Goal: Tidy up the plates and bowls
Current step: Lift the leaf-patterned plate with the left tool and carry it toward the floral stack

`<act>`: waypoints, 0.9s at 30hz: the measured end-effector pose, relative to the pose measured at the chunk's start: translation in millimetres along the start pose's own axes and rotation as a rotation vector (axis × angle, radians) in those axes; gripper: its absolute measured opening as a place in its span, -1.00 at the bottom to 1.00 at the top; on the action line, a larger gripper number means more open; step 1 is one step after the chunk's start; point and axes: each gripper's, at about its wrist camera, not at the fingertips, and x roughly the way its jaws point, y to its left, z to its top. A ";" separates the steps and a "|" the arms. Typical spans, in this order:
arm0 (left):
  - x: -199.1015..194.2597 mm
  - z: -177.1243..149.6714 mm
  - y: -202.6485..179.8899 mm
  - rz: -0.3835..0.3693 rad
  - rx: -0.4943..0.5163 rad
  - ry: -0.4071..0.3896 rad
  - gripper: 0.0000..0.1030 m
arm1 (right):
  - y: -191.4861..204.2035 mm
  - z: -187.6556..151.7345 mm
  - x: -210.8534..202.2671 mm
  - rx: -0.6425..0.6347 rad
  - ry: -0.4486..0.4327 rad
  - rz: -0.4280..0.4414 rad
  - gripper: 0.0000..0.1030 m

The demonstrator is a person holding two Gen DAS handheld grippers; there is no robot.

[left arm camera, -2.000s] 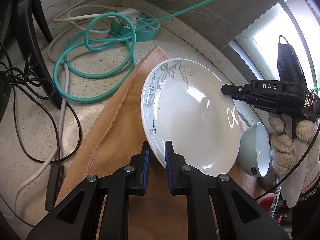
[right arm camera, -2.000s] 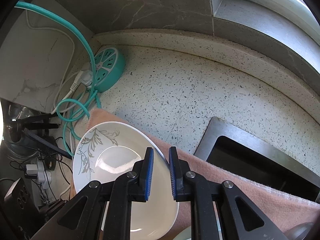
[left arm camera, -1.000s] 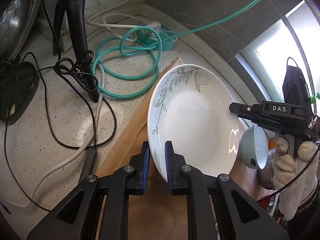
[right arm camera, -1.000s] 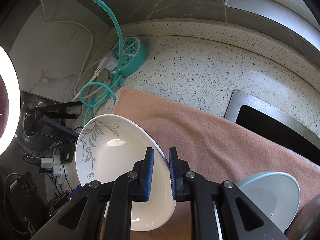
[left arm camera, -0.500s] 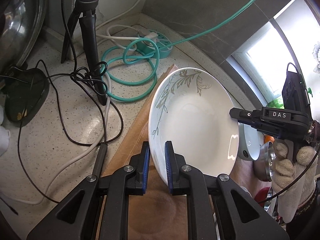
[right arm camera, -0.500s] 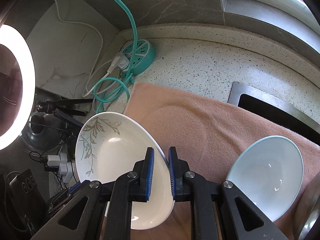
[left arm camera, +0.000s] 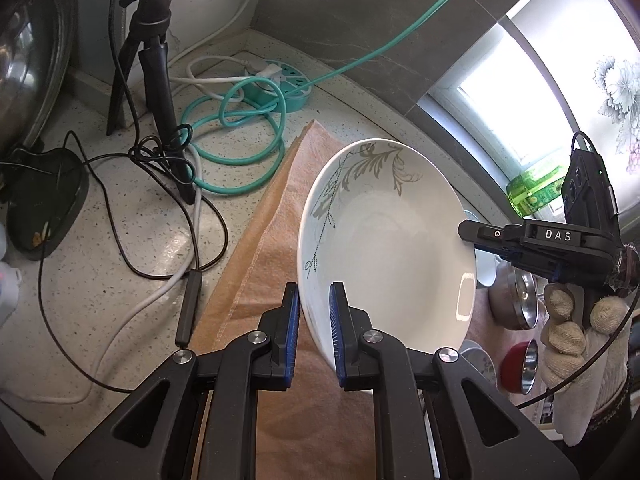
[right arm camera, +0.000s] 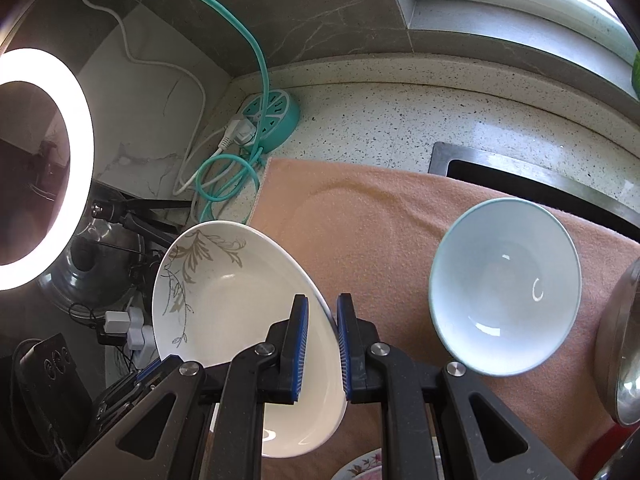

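- Both hand-held grippers clamp one white ceramic plate with a grey leaf pattern (left arm camera: 384, 256): the left hand-held gripper (left arm camera: 314, 330) pinches its near rim between blue pads, the right hand-held gripper (right arm camera: 322, 344) pinches the opposite rim, each with narrow jaws closed on the plate.
- That plate hangs tilted above the peach-orange cloth (right arm camera: 380, 220) spread over the speckled stone desk (right arm camera: 400, 120), touching neither.
- On the cloth, right of the plate, sits a pale blue round ceramic bowl (right arm camera: 504, 296), upright and empty.
- Beside it, at the right edge, a shiny steel bowl (right arm camera: 620, 344); its inside cannot be made out.
- Seen from the left wrist, a small red-sided steel cup (left arm camera: 520, 364) stands beyond the plate, near a gloved hand (left arm camera: 572, 328).
- Below the right gripper peeks a flower-patterned dish rim (right arm camera: 360, 466).
- White letters "DAS" (left arm camera: 558, 235) read on the right gripper's black body.
- In the desk's corner lies a teal round power strip (right arm camera: 272, 120) with coiled teal cable.
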 end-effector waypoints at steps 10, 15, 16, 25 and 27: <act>-7.2 -16.0 -21.4 -0.040 0.053 0.020 -0.75 | -19.6 -28.9 -27.7 0.045 -0.030 -0.009 -0.74; -4.7 -27.5 -32.1 -0.055 0.074 0.049 -0.75 | -28.8 -42.1 -43.1 0.067 -0.051 -0.006 -0.74; -3.8 -29.8 -34.4 -0.059 0.078 0.055 -0.75 | -31.1 -44.5 -46.2 0.073 -0.056 -0.006 -0.74; 0.7 -44.5 -53.7 -0.089 0.128 0.093 -0.75 | -54.6 -67.4 -65.4 0.126 -0.064 -0.022 -0.74; 0.8 -46.8 -56.9 -0.095 0.141 0.100 -0.75 | -61.3 -71.5 -68.0 0.144 -0.062 -0.022 -0.74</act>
